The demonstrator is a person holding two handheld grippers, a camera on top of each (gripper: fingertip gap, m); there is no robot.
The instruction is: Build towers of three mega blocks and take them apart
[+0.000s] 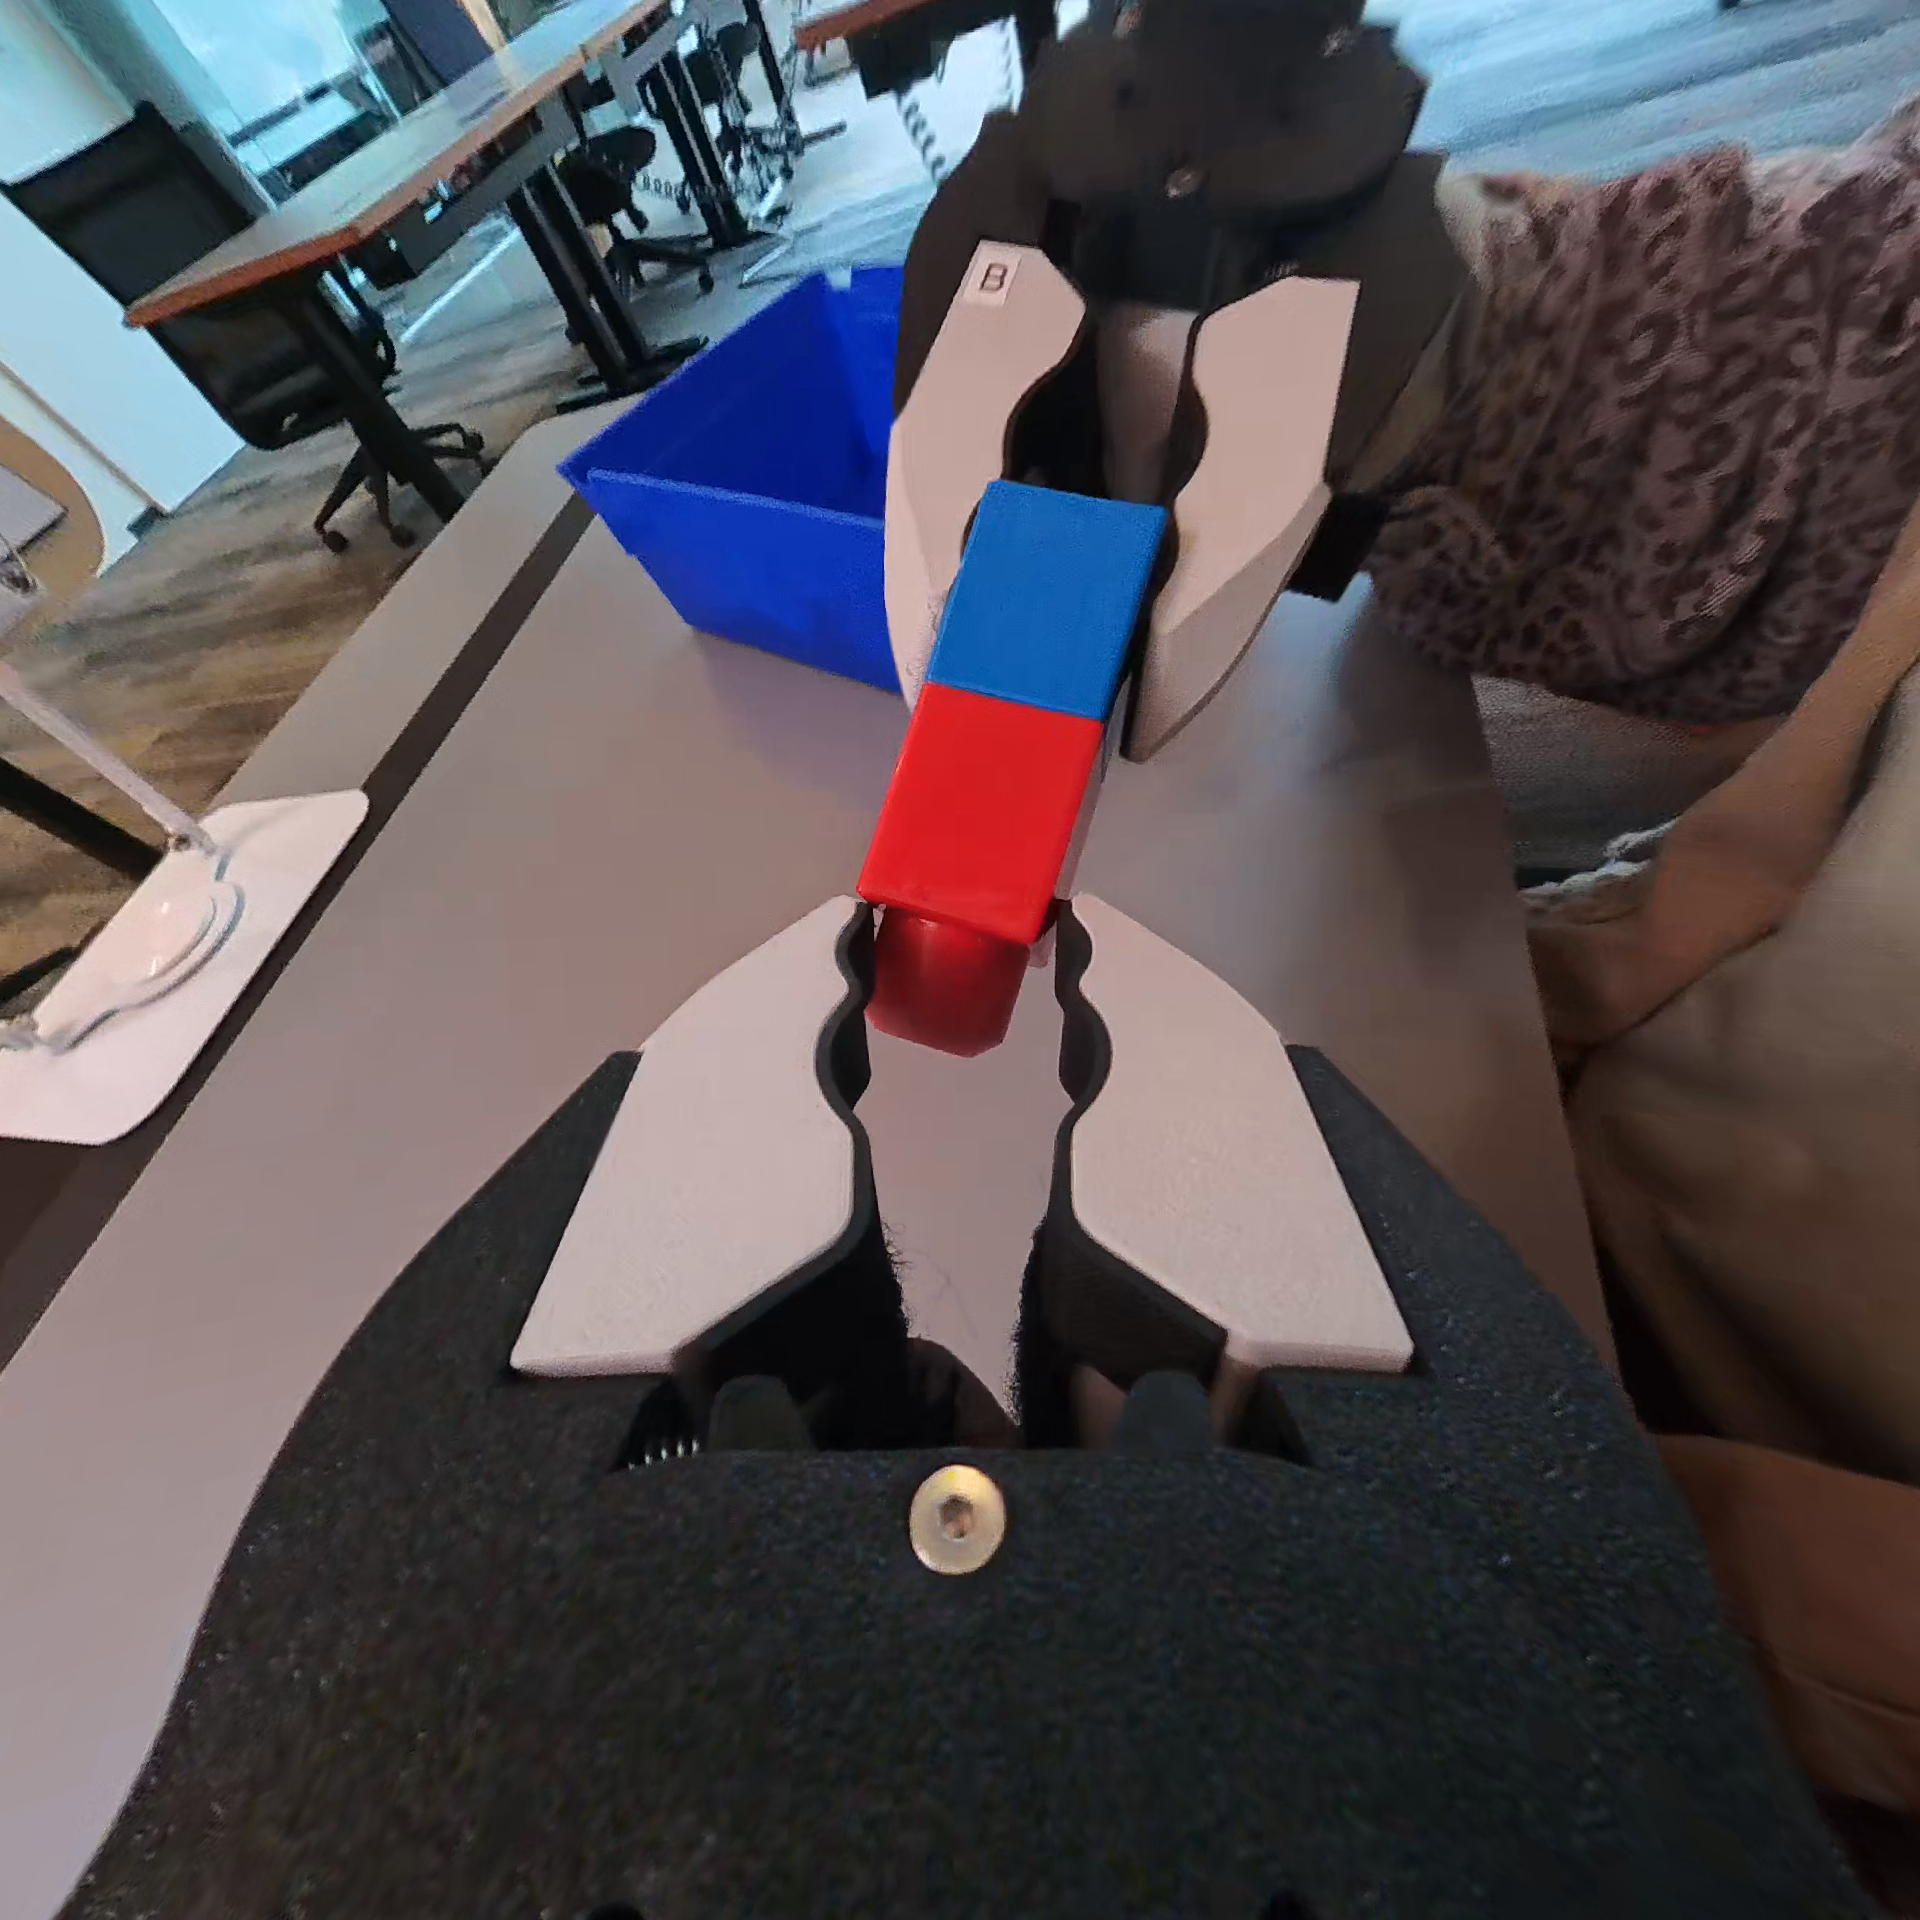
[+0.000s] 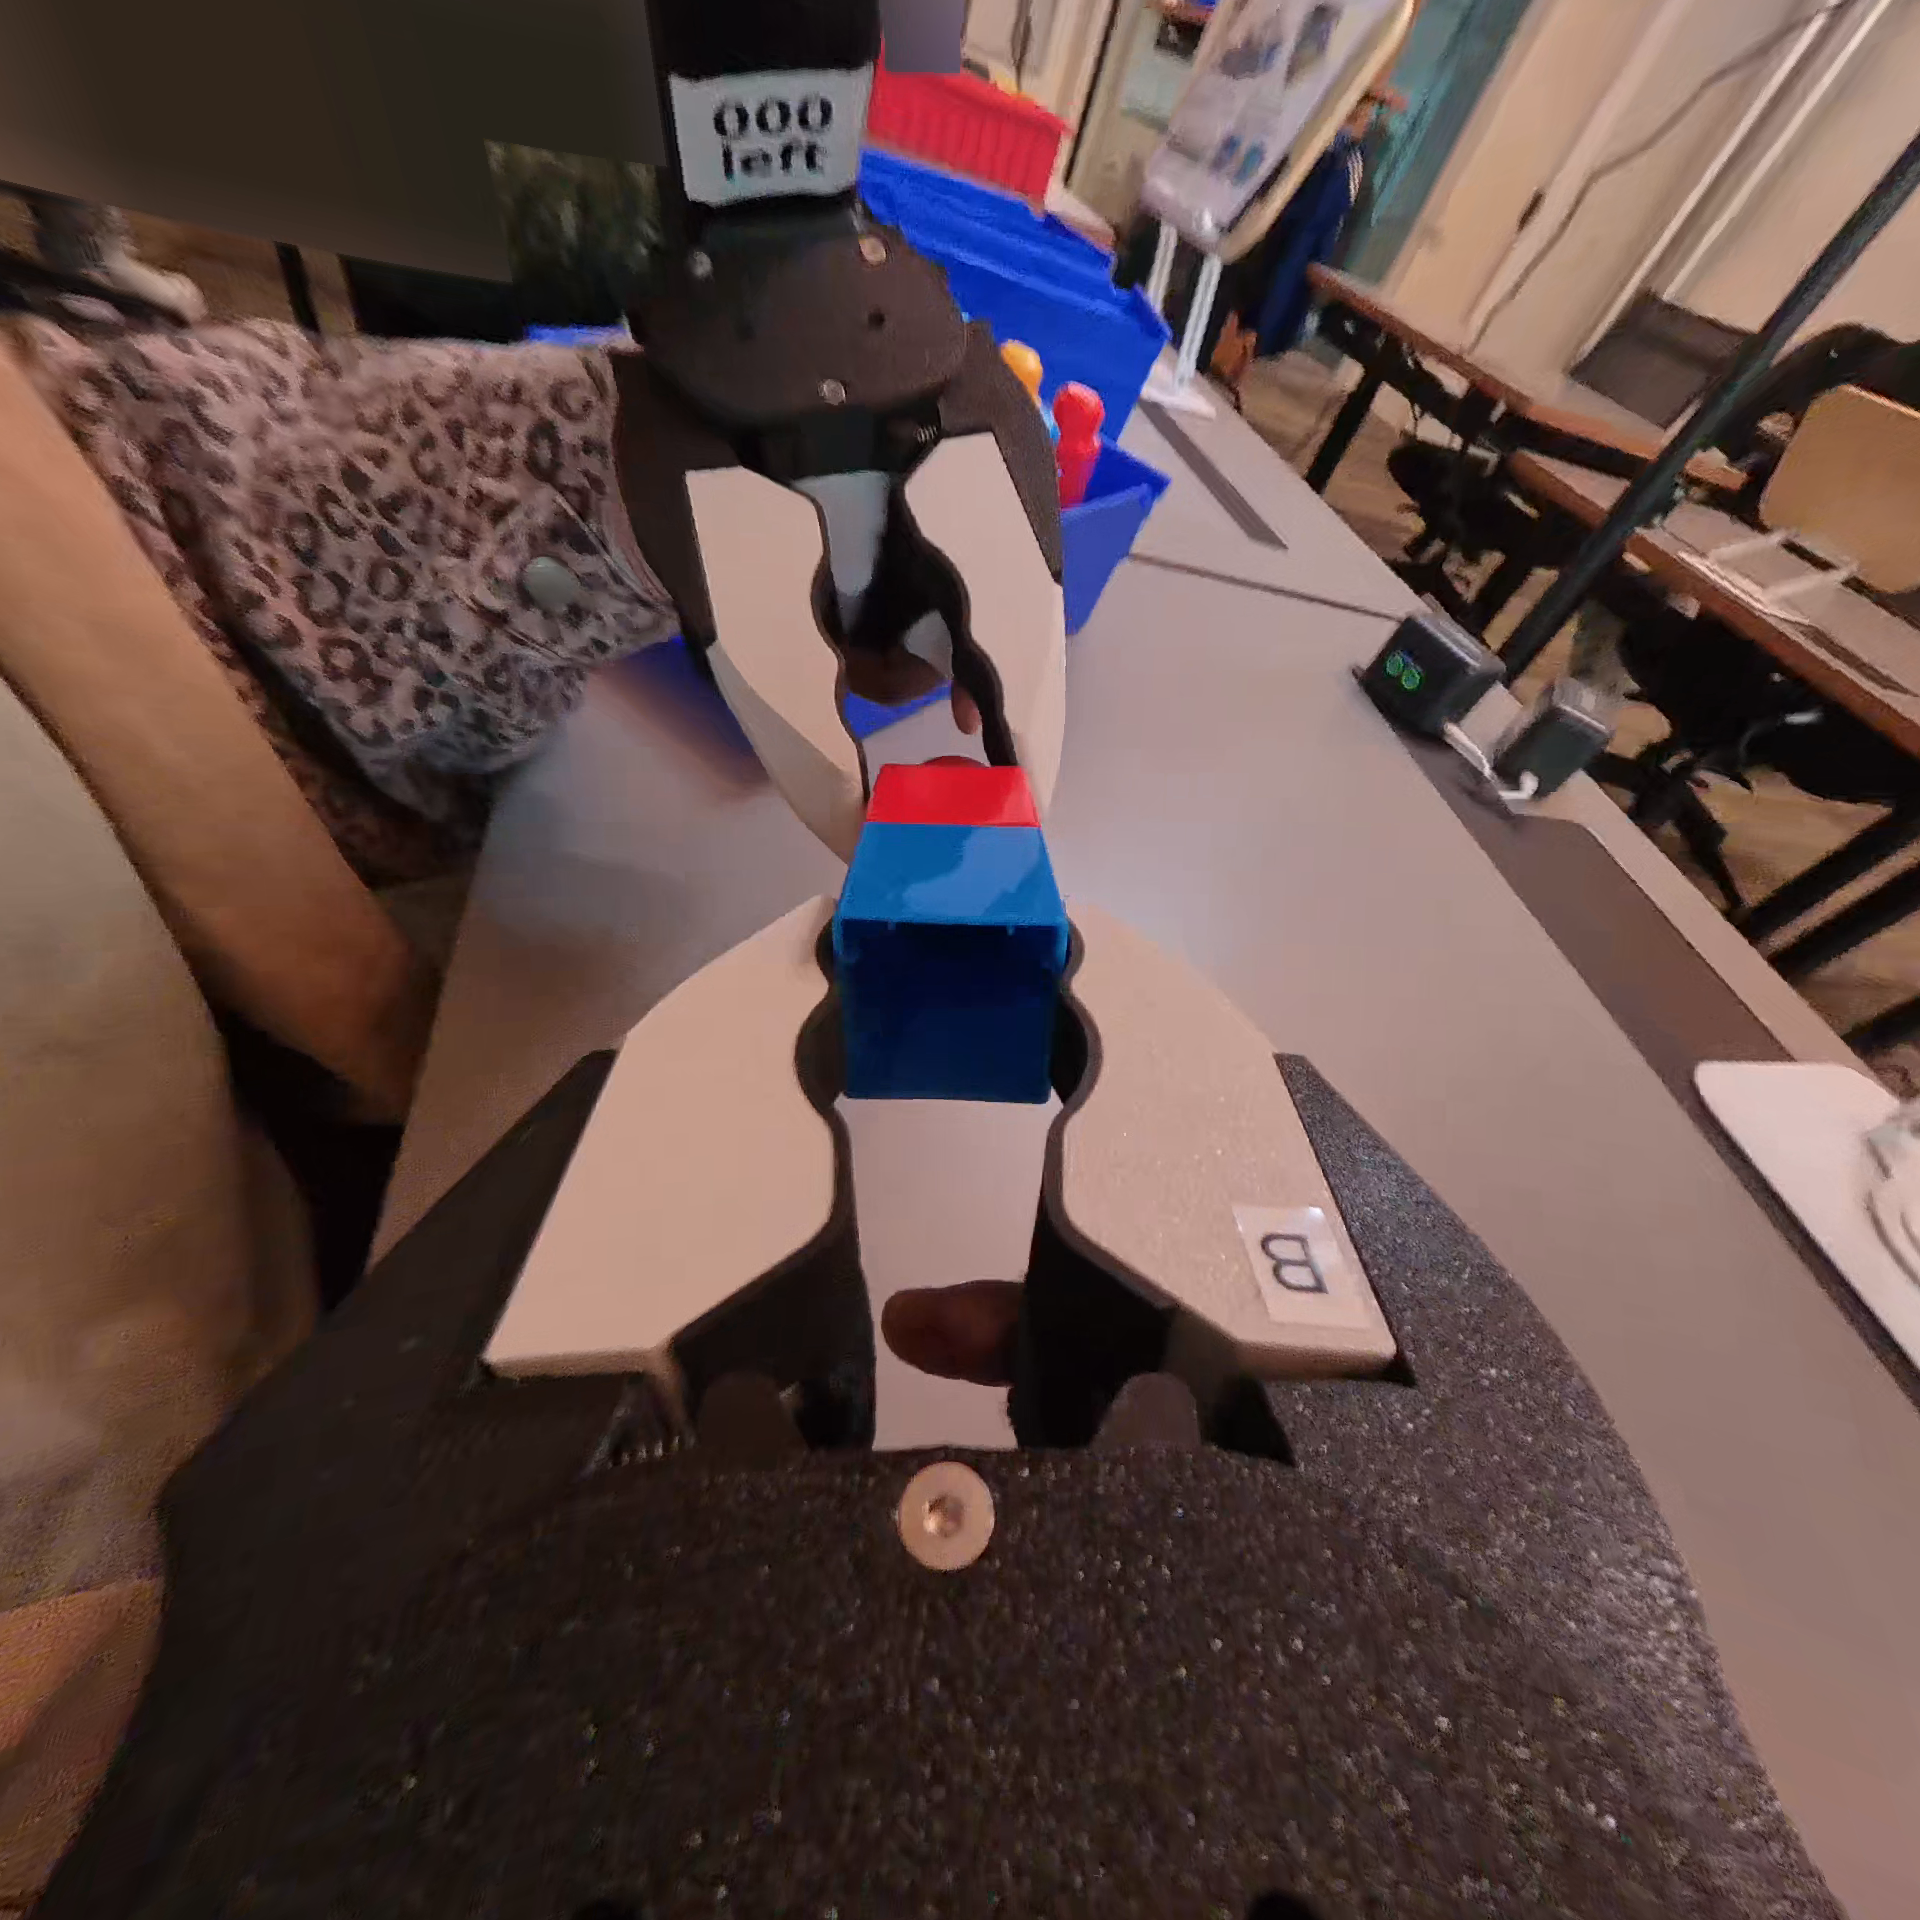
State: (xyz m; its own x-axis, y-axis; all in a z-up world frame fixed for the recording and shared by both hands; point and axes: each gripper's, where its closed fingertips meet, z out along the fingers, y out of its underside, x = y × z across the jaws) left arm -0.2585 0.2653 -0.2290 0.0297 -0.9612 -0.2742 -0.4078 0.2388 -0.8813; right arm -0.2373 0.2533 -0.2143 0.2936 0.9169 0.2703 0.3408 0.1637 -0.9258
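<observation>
Above a grey table (image 1: 623, 831), the left wrist view shows the left gripper (image 1: 961, 925) clamped on a red block (image 1: 977, 810), joined end to end with a blue block (image 1: 1049, 603). A blue bin (image 1: 748, 520) sits behind.

From the right wrist view, the right gripper (image 2: 951, 966) is clamped on the blue block's hollow end, the red block beyond it, both held in the air.

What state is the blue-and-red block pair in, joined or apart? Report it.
Joined. The blue block and red block meet flush along one seam, with no gap between them, held between the two grippers above the table.
</observation>
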